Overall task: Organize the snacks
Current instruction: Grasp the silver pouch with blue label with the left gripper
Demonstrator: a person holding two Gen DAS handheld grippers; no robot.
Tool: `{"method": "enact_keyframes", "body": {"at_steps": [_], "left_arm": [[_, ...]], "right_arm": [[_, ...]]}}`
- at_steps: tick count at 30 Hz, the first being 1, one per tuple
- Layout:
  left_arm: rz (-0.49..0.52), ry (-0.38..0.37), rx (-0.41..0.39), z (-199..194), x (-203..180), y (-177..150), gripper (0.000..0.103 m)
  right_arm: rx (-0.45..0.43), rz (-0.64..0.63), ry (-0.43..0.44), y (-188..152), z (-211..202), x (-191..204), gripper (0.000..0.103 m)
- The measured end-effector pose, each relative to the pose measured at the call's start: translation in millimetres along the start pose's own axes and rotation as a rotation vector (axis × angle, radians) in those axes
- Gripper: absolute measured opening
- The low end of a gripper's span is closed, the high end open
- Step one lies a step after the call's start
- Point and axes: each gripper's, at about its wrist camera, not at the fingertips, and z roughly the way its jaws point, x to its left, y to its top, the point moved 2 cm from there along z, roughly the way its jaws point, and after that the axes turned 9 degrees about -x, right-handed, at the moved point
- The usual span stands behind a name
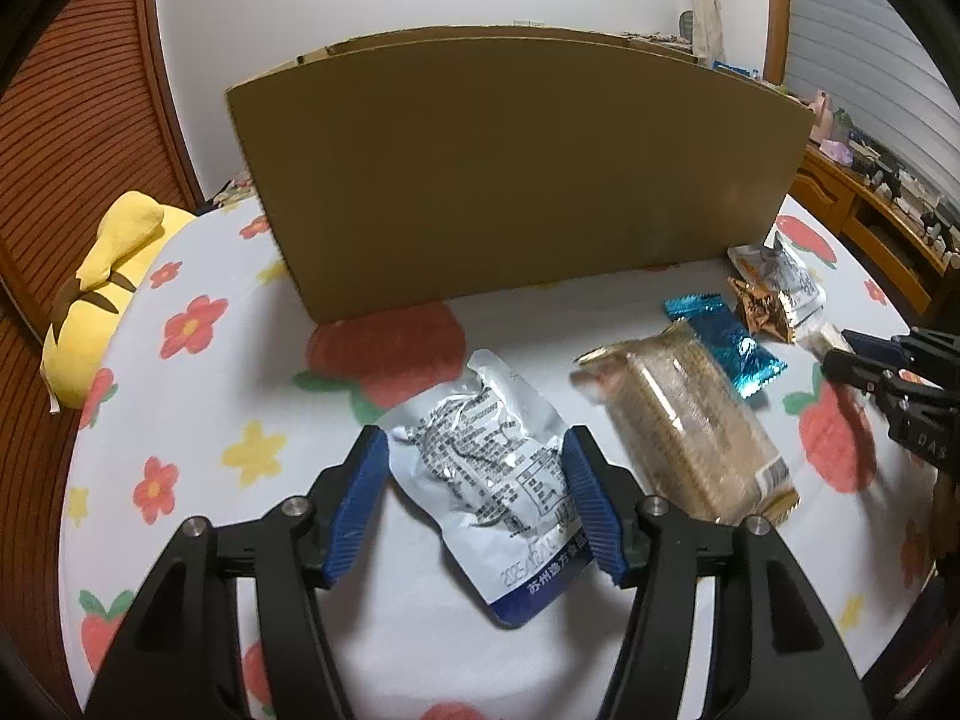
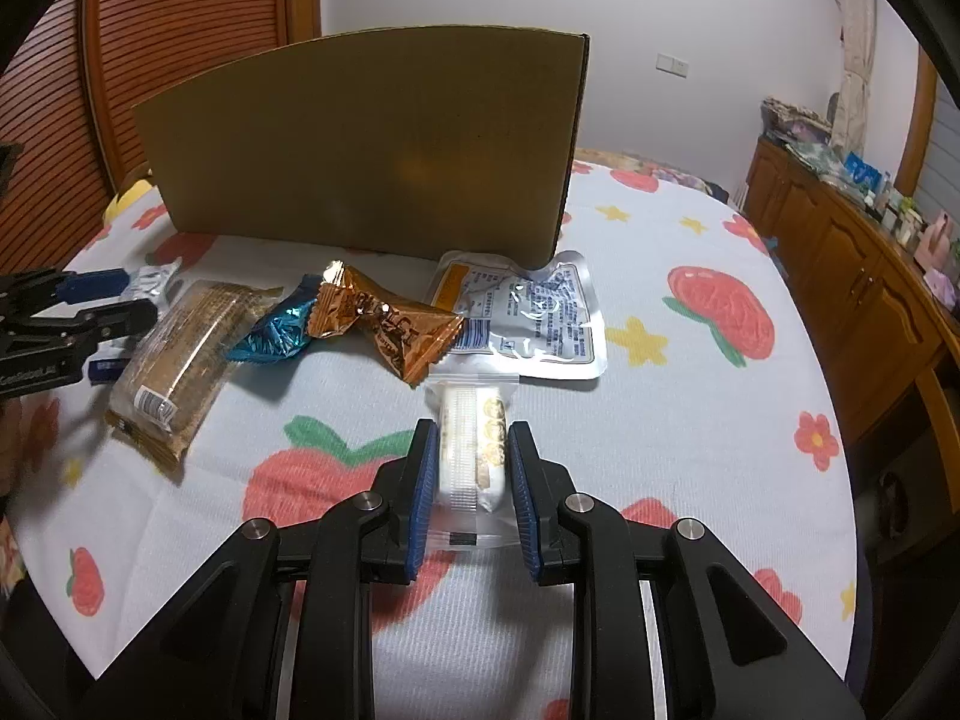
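A crumpled silver pouch (image 1: 486, 468) with printed text lies between the blue pads of my left gripper (image 1: 477, 441). Its edges reach both fingertips, but I see no squeeze, so the jaws read as open. My right gripper (image 2: 468, 438) is shut on a white snack in a clear wrapper (image 2: 471, 450), held just above the bedsheet. A cracker pack (image 2: 174, 354), a blue foil wrapper (image 2: 276, 330), an orange foil wrapper (image 2: 384, 318) and a flat silver pouch (image 2: 528, 312) lie in front of a tall cardboard box (image 2: 360, 150). The left gripper (image 2: 90, 312) shows at the left edge.
The snacks lie on a bed with a white flower-and-strawberry sheet (image 2: 690, 432). A yellow plush toy (image 1: 102, 300) rests at the bed's left edge. A wooden cabinet (image 2: 840, 252) with clutter on top runs along the right side. The right gripper (image 1: 840, 354) pokes in from the right.
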Motion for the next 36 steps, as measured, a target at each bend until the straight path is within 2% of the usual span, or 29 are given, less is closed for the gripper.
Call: {"method": "enact_keyframes", "body": {"at_steps": [3, 9, 15, 20, 21, 26, 27, 28, 30, 36], "left_arm": [[-0.009, 0.005, 0.001, 0, 5, -4, 0.069], [-0.074, -0.033, 0.028, 8, 13, -4, 0.074], [-0.043, -0.006, 0.034, 14, 6, -1, 0.075], [-0.04, -0.027, 0.021, 8, 5, -2, 0.055], [-0.036, -0.035, 0.015, 6, 5, -2, 0.044], [-0.015, -0.047, -0.018, -3, -3, -8, 0.039], [-0.015, -0.051, -0.028, -6, -4, -9, 0.036], [-0.018, -0.059, -0.032, -8, -5, -9, 0.026], [-0.027, -0.071, -0.037, -12, -6, -10, 0.018], [-0.025, -0.079, -0.054, -21, -8, -8, 0.018]], "right_arm": [[0.0, 0.001, 0.001, 0, 0, 0, 0.022], [0.0, 0.0, 0.0, 0, 0, 0, 0.023], [0.0, 0.0, 0.0, 0, 0, 0, 0.023], [0.0, 0.0, 0.0, 0, 0, 0, 0.023], [0.0, 0.001, 0.001, 0, 0, 0, 0.023], [0.001, -0.001, -0.002, 0, 0, 0, 0.023], [0.001, 0.0, -0.002, 0, 0, 0, 0.023], [0.001, 0.0, -0.002, 0, 0, 0, 0.023], [0.001, -0.001, -0.003, 0, 0, 0, 0.023], [0.001, 0.0, -0.002, 0, 0, 0, 0.023]]}}
